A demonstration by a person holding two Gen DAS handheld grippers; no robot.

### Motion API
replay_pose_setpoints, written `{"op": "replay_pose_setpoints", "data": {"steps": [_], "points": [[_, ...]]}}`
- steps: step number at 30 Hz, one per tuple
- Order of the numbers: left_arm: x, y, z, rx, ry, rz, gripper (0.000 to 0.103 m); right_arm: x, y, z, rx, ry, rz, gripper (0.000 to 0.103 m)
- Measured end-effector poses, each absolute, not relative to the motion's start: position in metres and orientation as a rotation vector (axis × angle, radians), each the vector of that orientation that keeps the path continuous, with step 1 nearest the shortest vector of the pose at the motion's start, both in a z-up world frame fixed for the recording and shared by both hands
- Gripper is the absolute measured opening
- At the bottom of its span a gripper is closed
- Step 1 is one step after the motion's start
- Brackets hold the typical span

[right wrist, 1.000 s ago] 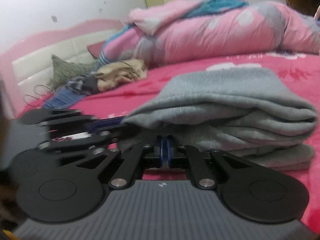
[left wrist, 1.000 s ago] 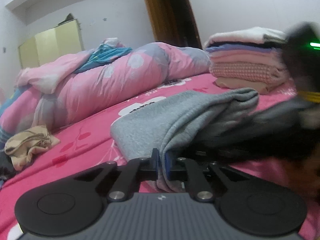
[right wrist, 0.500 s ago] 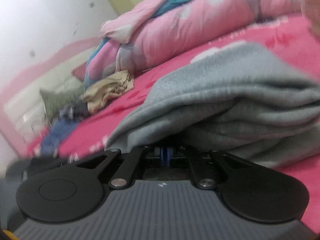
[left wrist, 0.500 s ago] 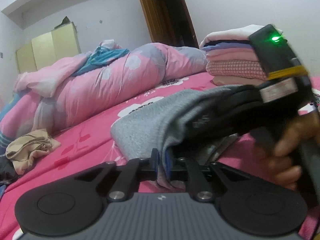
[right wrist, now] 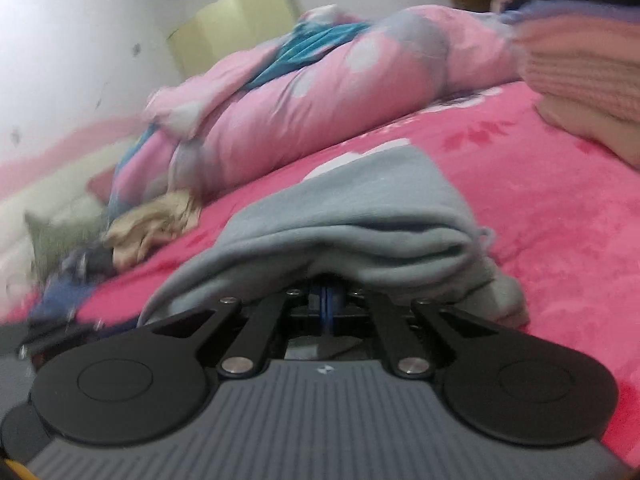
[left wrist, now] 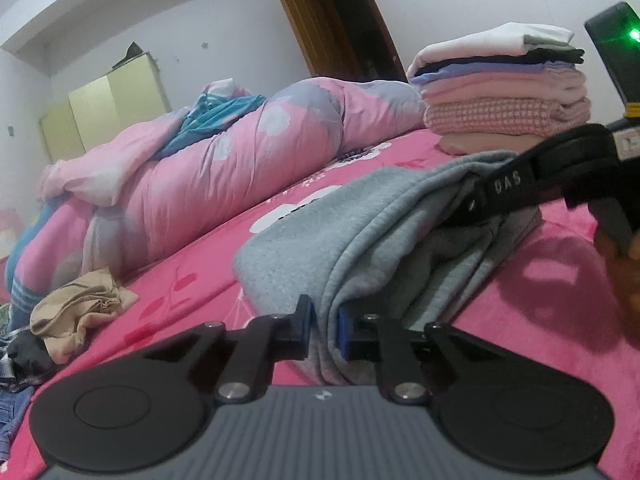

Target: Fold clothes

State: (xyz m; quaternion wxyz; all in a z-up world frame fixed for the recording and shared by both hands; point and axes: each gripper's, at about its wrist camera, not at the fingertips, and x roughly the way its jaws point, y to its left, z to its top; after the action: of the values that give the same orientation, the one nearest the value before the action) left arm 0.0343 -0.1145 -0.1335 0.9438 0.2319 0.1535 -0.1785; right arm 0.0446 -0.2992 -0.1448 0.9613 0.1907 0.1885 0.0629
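Observation:
A folded grey sweatshirt (left wrist: 340, 224) lies on the pink bed. My left gripper (left wrist: 324, 330) is shut on its near edge, cloth pinched between the blue pads. My right gripper (right wrist: 329, 298) is shut, its tips tucked under the grey sweatshirt (right wrist: 348, 208); in the left wrist view it (left wrist: 532, 192) reaches in from the right into the garment's folds. Whether it pinches cloth is hidden.
A stack of folded clothes (left wrist: 504, 88) stands on the bed at the back right. A rolled pink duvet (left wrist: 224, 168) lies across the back. A crumpled beige garment (left wrist: 76, 312) and dark clothes lie at the left. A wooden door (left wrist: 320, 24) stands behind.
My right gripper has pushed further under the grey sweatshirt and swung toward the stack. The sweatshirt's right side has lifted. My left gripper keeps its pinch.

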Motion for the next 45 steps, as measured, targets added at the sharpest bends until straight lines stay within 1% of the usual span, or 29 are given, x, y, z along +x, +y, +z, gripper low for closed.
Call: {"op": "replay_pose_setpoints", "data": {"steps": [3,5,6,7,8,9,10,11,15,17,18,20,21,23,24,26,29,33,34,36,38,39,40,41,45], "points": [[0.031,-0.116,-0.138,0.504,0.299,-0.371,0.016,0.038,-0.306,-0.144,0.352,0.369,0.092,0.0],[0.03,-0.118,-0.14,0.517,0.291,-0.374,0.021,0.032,-0.311,-0.141,0.292,0.388,0.117,0.0],[0.029,-0.118,-0.141,0.52,0.289,-0.375,0.023,0.028,-0.313,-0.139,0.26,0.399,0.133,0.002],[0.029,-0.119,-0.141,0.519,0.289,-0.377,0.027,0.022,-0.315,-0.136,0.224,0.405,0.165,0.005],[0.03,-0.119,-0.14,0.517,0.291,-0.379,0.034,0.015,-0.317,-0.132,0.187,0.409,0.203,0.009],[0.03,-0.119,-0.14,0.513,0.294,-0.382,0.04,0.008,-0.317,-0.128,0.153,0.409,0.241,0.025],[0.031,-0.119,-0.14,0.51,0.296,-0.383,0.051,0.002,-0.315,-0.121,0.117,0.397,0.269,0.039],[0.031,-0.119,-0.14,0.511,0.294,-0.38,0.053,-0.005,-0.313,-0.114,0.081,0.366,0.281,0.041],[0.033,-0.118,-0.138,0.509,0.293,-0.364,0.052,-0.011,-0.307,-0.095,-0.12,0.278,0.216,0.045],[0.035,-0.117,-0.138,0.515,0.291,-0.353,0.052,0.002,-0.309,-0.095,-0.205,0.315,0.198,0.045],[0.036,-0.117,-0.138,0.516,0.29,-0.348,0.049,0.01,-0.31,-0.096,-0.233,0.343,0.209,0.045],[0.038,-0.117,-0.139,0.514,0.289,-0.355,0.03,0.023,-0.309,-0.101,-0.297,0.383,0.228,0.043],[0.037,-0.118,-0.139,0.52,0.284,-0.358,0.025,0.031,-0.307,-0.104,-0.323,0.404,0.236,0.04],[0.033,-0.121,-0.141,0.563,0.252,-0.358,0.015,0.037,-0.303,-0.108,-0.374,0.405,0.237,0.01],[0.031,-0.122,-0.142,0.593,0.236,-0.361,0.014,0.035,-0.3,-0.108,-0.406,0.385,0.226,0.006],[0.025,-0.125,-0.145,0.667,0.204,-0.371,0.012,0.024,-0.299,-0.099,-0.437,0.318,0.214,0.006],[0.015,-0.129,-0.158,0.788,0.145,-0.395,0.012,0.013,-0.31,-0.099,-0.451,0.284,0.221,0.006],[0.011,-0.135,-0.176,0.898,0.119,-0.413,0.013,0.019,-0.312,-0.145,-0.582,0.347,0.228,0.006],[0.011,-0.136,-0.177,0.903,0.117,-0.41,0.013,0.019,-0.313,-0.152,-0.58,0.344,0.231,0.007],[0.012,-0.134,-0.173,0.88,0.127,-0.418,0.02,0.016,-0.31,-0.151,-0.599,0.334,0.218,0.008],[0.011,-0.129,-0.169,0.851,0.144,-0.433,0.035,0.011,-0.31,-0.145,-0.606,0.328,0.211,0.009],[0.009,-0.126,-0.165,0.836,0.164,-0.44,0.041,0.007,-0.311,-0.142,-0.613,0.329,0.214,0.012],[0.008,-0.122,-0.161,0.815,0.185,-0.445,0.055,0.001,-0.312,-0.139,-0.618,0.33,0.215,0.014],[0.006,-0.116,-0.155,0.779,0.204,-0.447,0.06,-0.005,-0.314,-0.136,-0.622,0.331,0.215,0.015],[0.003,-0.088,-0.123,0.588,0.249,-0.475,0.06,-0.023,-0.336,-0.115,-0.452,0.372,0.219,0.015]]}}
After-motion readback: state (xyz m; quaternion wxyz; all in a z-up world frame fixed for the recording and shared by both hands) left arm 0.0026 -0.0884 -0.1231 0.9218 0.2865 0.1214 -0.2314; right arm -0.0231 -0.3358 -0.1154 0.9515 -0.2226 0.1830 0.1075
